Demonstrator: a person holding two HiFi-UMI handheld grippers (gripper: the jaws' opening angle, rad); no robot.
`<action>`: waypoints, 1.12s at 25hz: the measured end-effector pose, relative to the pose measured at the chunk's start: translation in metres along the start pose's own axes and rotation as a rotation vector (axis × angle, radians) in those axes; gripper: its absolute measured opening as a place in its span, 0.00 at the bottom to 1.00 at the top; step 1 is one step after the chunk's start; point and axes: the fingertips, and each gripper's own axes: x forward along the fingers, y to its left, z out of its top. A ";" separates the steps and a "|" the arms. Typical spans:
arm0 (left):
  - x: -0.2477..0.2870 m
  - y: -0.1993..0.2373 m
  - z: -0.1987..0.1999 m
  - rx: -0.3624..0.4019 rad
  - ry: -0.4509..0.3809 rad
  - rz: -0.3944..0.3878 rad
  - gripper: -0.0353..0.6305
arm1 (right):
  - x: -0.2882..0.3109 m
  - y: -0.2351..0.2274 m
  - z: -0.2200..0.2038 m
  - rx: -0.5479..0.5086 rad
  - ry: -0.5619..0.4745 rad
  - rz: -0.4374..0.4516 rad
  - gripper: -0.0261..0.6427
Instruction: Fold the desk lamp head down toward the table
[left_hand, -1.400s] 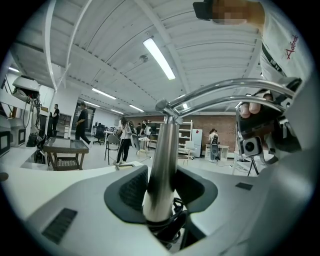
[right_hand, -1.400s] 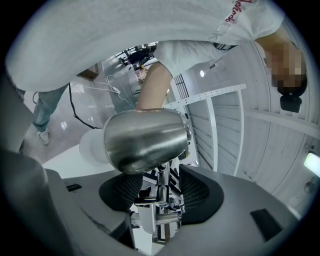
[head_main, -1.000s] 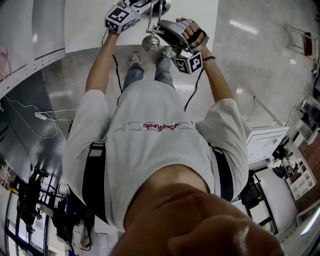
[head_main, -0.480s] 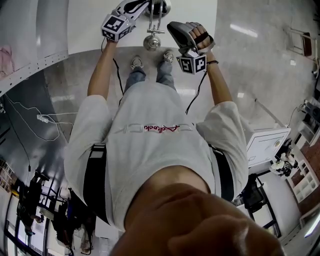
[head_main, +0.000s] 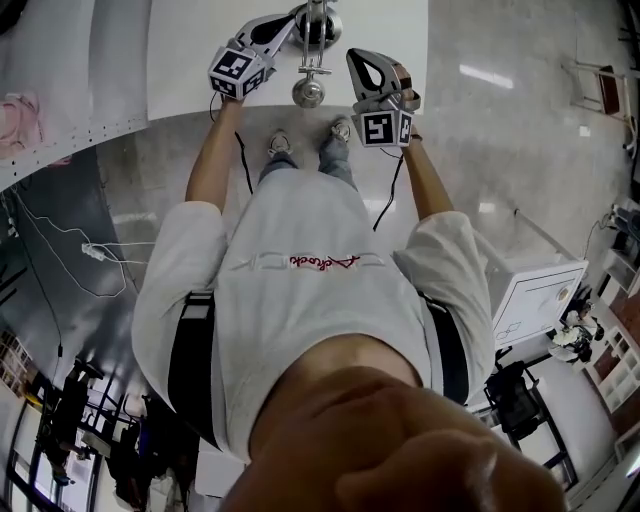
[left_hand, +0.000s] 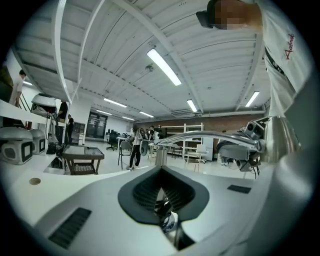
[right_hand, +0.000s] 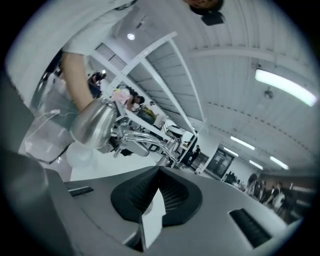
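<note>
A chrome desk lamp stands on the white table (head_main: 190, 50) at the top of the head view. Its round head (head_main: 307, 92) hangs at the end of thin arms (head_main: 314, 45). My left gripper (head_main: 293, 14) is just left of the arms, my right gripper (head_main: 353, 56) just right of them; neither touches the lamp. In the left gripper view the jaws (left_hand: 161, 189) are shut on nothing, with the lamp arm (left_hand: 210, 135) and head (left_hand: 282, 145) beyond to the right. The right gripper's jaws (right_hand: 159, 189) are shut and empty too, the lamp head (right_hand: 92, 125) up to the left.
The person's torso fills the middle of the head view, feet (head_main: 280, 145) by the table's edge. A cable with a plug (head_main: 92, 250) lies on the floor at left. A white cabinet (head_main: 540, 290) stands at right. People and furniture show far off in both gripper views.
Both grippers have drifted up the picture beside the lamp arms. The right gripper has rolled, so its marker cube now faces the camera squarely. The lamp looks unchanged.
</note>
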 end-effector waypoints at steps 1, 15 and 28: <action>-0.001 -0.001 0.003 -0.001 -0.008 0.006 0.09 | 0.001 -0.004 0.000 0.088 -0.002 -0.021 0.06; -0.022 -0.019 0.006 0.007 -0.010 0.024 0.09 | -0.001 -0.025 -0.023 0.796 0.004 -0.248 0.05; -0.081 -0.049 -0.007 0.002 -0.005 -0.036 0.09 | -0.040 0.026 0.006 0.773 0.024 -0.339 0.05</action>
